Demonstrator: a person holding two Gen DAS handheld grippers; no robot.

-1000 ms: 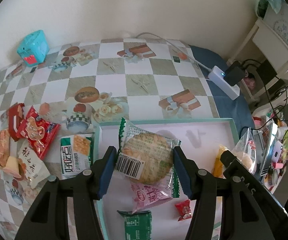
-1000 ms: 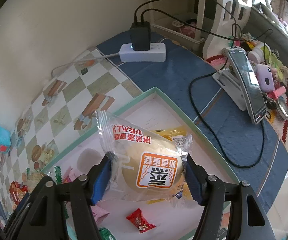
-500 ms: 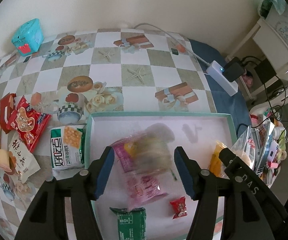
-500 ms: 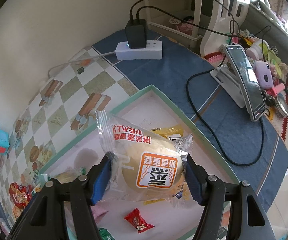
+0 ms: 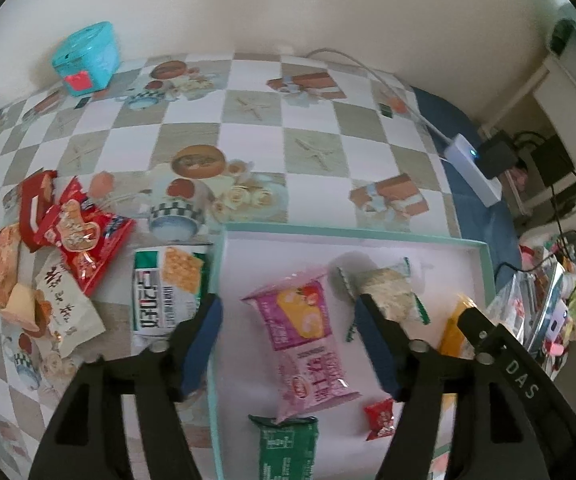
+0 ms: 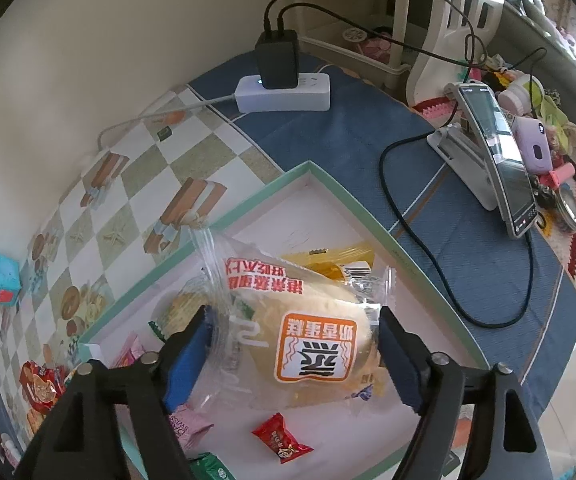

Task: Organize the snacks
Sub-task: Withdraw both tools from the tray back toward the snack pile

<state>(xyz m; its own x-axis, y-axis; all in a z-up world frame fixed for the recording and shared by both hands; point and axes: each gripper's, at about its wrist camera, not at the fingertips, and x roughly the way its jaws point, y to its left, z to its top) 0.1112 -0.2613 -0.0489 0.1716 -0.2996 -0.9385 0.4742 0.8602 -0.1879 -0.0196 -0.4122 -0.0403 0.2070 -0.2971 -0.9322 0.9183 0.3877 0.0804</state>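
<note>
- Left gripper [image 5: 288, 332]: released, jaws wide, nothing between them, hovering over the left part of the shallow teal-rimmed box [image 5: 483, 264].
- Right gripper [image 6: 293, 354]: clenched on one clear-wrapped steamed cake [image 6: 307, 340], held above the box's right half.
- Inside the box, counted from the left wrist view: two pink packets [image 5: 293, 312], one round rice cracker pack [image 5: 387, 294], one yellow packet [image 5: 453, 330], one small red candy [image 5: 379, 418], one green packet [image 5: 288, 446].
- Outside, just beside the box's left edge: one green-and-white cracker pack [image 5: 168, 286].
- Farther left on the checkered tablecloth [image 5: 248, 152]: a heap of red and white snack bags [image 5: 76, 236], number unclear.
- Far left corner: one teal cube [image 5: 86, 60].
</note>
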